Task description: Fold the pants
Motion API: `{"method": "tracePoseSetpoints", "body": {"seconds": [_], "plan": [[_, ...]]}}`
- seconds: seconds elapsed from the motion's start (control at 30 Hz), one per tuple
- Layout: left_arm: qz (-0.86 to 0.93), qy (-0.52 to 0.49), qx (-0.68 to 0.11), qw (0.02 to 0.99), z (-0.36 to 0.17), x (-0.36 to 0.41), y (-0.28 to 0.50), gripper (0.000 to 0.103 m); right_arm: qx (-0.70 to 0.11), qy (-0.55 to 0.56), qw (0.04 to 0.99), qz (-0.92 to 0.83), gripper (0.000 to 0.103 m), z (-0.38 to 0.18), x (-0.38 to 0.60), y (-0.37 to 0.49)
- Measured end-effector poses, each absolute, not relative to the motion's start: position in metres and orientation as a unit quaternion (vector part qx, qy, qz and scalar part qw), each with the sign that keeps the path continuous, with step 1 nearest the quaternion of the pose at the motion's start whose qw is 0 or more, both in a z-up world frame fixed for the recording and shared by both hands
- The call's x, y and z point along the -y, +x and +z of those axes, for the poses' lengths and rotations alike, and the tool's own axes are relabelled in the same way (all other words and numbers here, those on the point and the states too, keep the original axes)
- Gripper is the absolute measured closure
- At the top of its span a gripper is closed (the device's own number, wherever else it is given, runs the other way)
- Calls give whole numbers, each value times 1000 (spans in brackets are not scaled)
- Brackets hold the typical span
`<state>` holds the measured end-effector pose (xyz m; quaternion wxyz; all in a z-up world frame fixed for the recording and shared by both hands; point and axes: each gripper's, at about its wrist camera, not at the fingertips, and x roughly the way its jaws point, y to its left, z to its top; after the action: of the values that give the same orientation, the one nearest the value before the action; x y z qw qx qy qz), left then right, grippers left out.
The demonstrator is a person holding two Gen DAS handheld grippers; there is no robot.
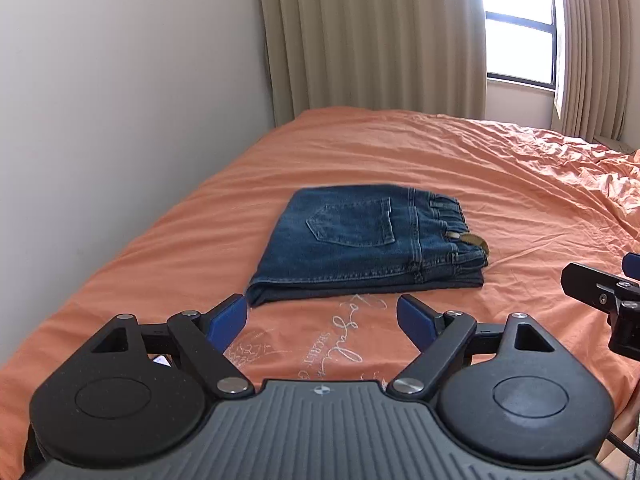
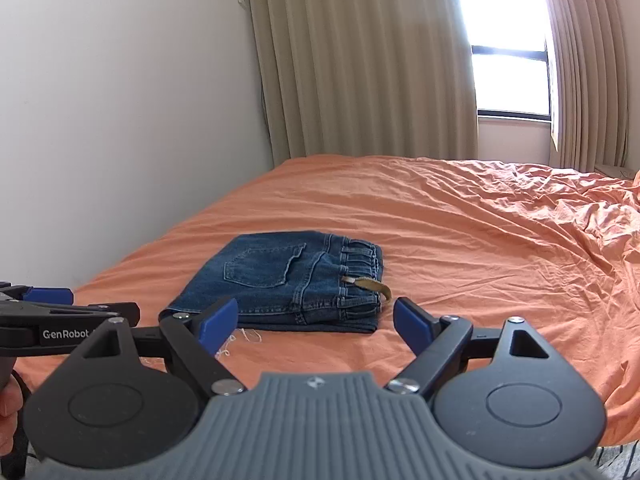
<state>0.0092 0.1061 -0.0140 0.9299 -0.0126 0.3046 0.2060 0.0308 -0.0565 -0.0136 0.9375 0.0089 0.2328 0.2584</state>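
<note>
folded blue denim pants [image 1: 368,244] near orange-sheeted bed [image 1: 480,168] left edge | left gripper [image 1: 320,320] jaws wide, empty | right gripper [image 2: 316,320] jaws wide, empty

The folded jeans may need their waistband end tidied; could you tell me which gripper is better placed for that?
Probably the right gripper: open and empty, with the waistband just ahead, whereas the left gripper faces the jeans at their folded edge.

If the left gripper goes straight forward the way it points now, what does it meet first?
Most likely the orange bedsheet, at the printed lettering just ahead of the open left gripper. The folded jeans lie just beyond that spot; depth is hard to judge in this fisheye view.
</note>
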Motion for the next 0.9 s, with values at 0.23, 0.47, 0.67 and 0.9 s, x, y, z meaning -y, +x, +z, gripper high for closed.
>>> {"method": "tracePoseSetpoints", "body": {"seconds": [0.23, 0.47, 0.67, 0.9], "plan": [[207, -22, -341, 917, -43, -118, 31, 4, -266, -6, 928, 260, 22, -44, 34, 68], [198, -23, -355, 913, -52, -123, 49, 4, -282, -12, 925, 256, 22, -55, 21, 94], [197, -23, -358, 912, -54, -124, 55, 4, -287, -8, 923, 255, 22, -59, 22, 101], [195, -25, -360, 912, -52, -122, 55, 4, -287, 3, 924, 253, 22, -55, 29, 101]]}}
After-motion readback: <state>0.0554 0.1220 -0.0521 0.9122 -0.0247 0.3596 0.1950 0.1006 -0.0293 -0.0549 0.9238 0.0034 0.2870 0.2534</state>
